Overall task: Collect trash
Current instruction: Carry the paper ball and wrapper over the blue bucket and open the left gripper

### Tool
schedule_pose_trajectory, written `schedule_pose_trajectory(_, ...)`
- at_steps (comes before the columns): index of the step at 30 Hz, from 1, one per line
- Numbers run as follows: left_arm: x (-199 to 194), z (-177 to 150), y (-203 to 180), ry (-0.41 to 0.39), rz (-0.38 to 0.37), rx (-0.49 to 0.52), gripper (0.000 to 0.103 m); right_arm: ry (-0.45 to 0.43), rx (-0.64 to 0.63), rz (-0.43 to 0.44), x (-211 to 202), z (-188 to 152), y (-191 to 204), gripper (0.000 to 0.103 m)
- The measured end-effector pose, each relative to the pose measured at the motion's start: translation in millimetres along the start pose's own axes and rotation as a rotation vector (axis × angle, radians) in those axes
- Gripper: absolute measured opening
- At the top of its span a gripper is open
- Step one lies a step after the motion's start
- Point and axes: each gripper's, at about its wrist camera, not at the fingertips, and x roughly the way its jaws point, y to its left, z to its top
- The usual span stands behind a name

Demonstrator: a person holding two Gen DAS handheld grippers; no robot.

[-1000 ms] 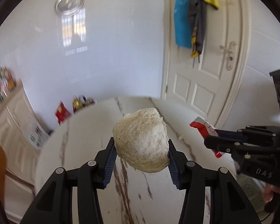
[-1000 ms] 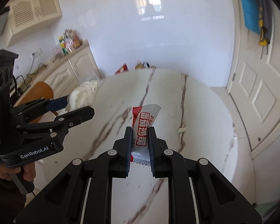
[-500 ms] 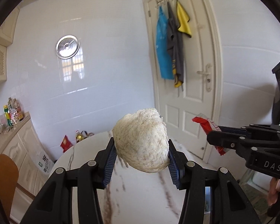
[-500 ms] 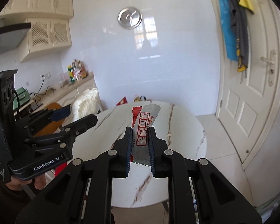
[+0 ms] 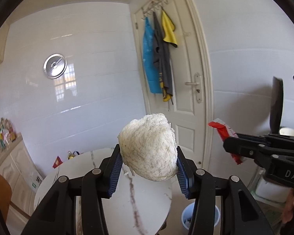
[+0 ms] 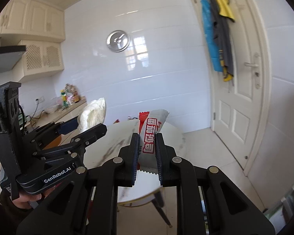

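My left gripper [image 5: 148, 168] is shut on a crumpled white paper ball [image 5: 148, 148], held up in the air above the round marble table [image 5: 127, 201]. My right gripper [image 6: 147, 150] is shut on a red-and-white snack wrapper [image 6: 150, 133], also lifted clear of the table [image 6: 172, 137]. In the left wrist view the right gripper [image 5: 232, 146] with the wrapper [image 5: 223, 131] shows at the right; in the right wrist view the left gripper [image 6: 84, 126] with the paper ball [image 6: 93, 113] shows at the left. A pale blue bin [image 5: 200, 218] stands on the floor beside the table.
A red packet [image 5: 57, 161] and small bottles [image 5: 72, 154] sit at the table's far edge. A white door [image 5: 186, 98] with hanging cloths [image 5: 159, 58] is behind. Kitchen cabinets and a counter [image 6: 54, 113] run along the left; a wooden chair [image 5: 0, 193] stands at lower left.
Both grippers have risen and pulled back from the table with their loads; the table now looks smaller and lower, and the floor, door and blue bin have come into view.
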Motion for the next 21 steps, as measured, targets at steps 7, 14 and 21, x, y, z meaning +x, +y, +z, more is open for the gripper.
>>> schedule_pose_trajectory(7,67,-4,-63,0.084,-0.107,0.061,0.047,0.025,0.114,-0.094,-9,-26,-84,0.016)
schedule_pose_trajectory(14,145,-20,-127,0.203,-0.188,0.126,0.047,0.107,0.243,-0.166,6,-70,-186,0.016)
schedule_pose_trajectory(21,230,-47,-173,0.359,-0.248,0.181,0.048,0.214,0.358,-0.192,41,-124,-263,0.016)
